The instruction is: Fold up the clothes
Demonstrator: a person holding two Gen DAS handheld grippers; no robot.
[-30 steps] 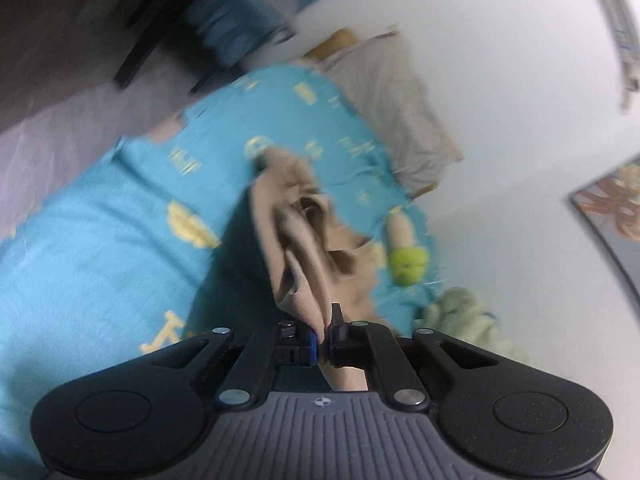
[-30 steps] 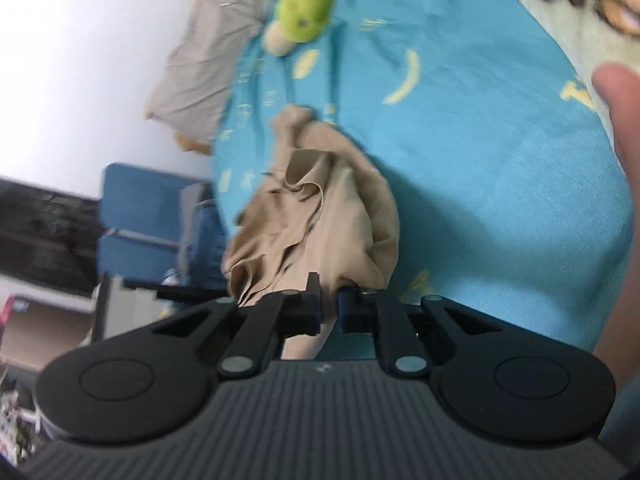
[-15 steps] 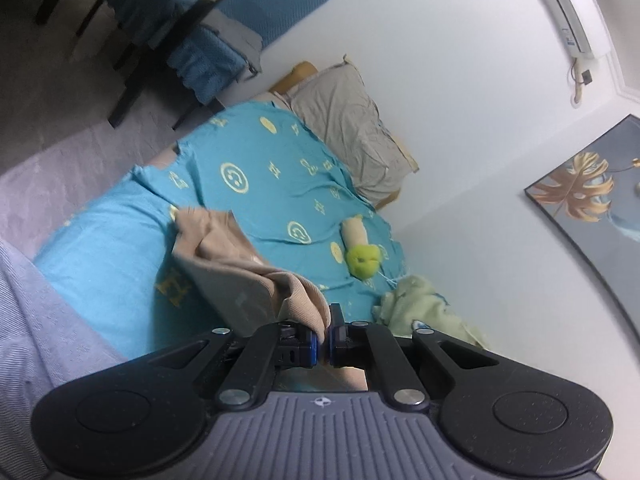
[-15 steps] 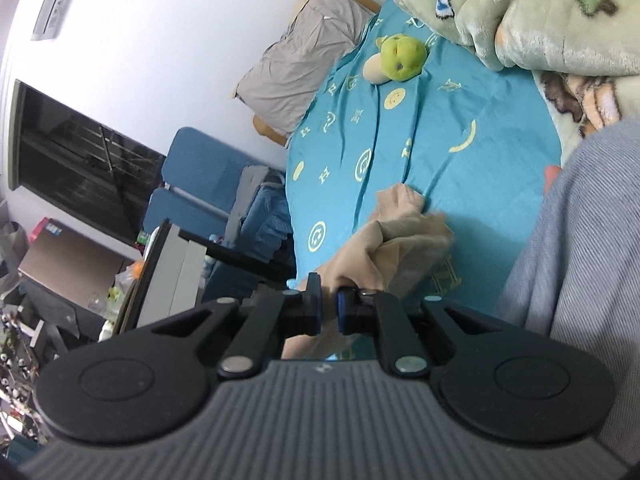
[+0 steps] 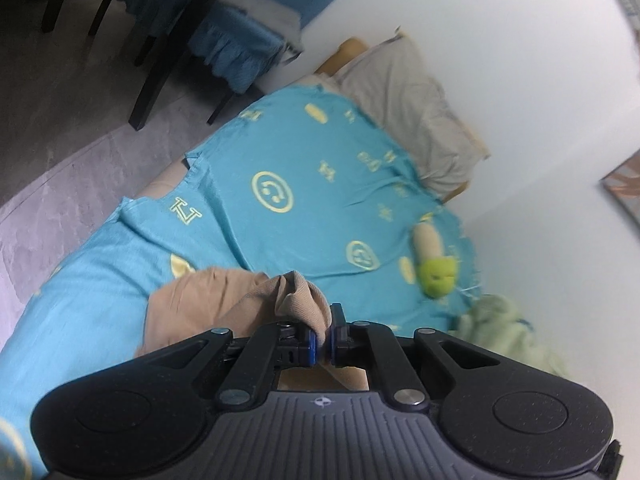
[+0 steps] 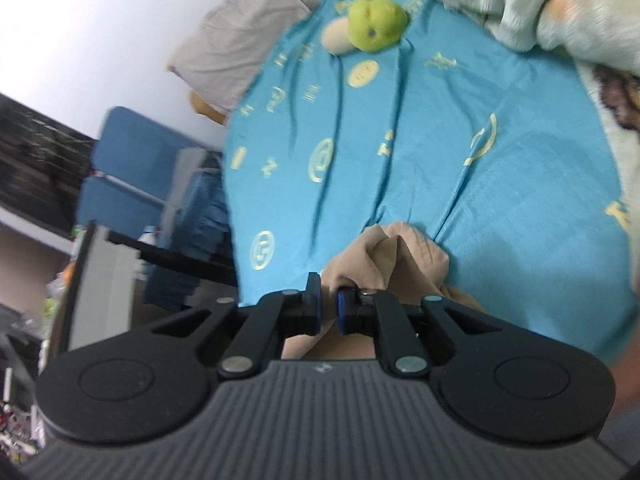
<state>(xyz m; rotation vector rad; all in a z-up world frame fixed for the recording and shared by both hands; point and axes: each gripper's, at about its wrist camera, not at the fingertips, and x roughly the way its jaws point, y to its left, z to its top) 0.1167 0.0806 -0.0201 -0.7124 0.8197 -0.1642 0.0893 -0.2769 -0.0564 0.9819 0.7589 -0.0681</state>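
A tan garment (image 5: 208, 304) lies bunched at the near edge of a bed with a turquoise patterned sheet (image 5: 312, 168). My left gripper (image 5: 323, 340) is shut on a fold of the tan garment. In the right wrist view the same garment (image 6: 388, 260) is bunched just in front of my right gripper (image 6: 328, 312), which is shut on another fold of it. Most of the garment is hidden under the gripper bodies.
A green plush toy (image 5: 438, 276) (image 6: 374, 26) and a grey pillow (image 5: 416, 104) (image 6: 248, 40) lie at the head of the bed. A pale green blanket (image 6: 540, 4) is heaped on the bed. Blue chairs (image 5: 248, 28) and a dark table stand beside the bed on the grey floor.
Both grippers have come down toward the bed with the garment still held. The garment, hanging half a second ago, now bunches on the sheet's near edge.
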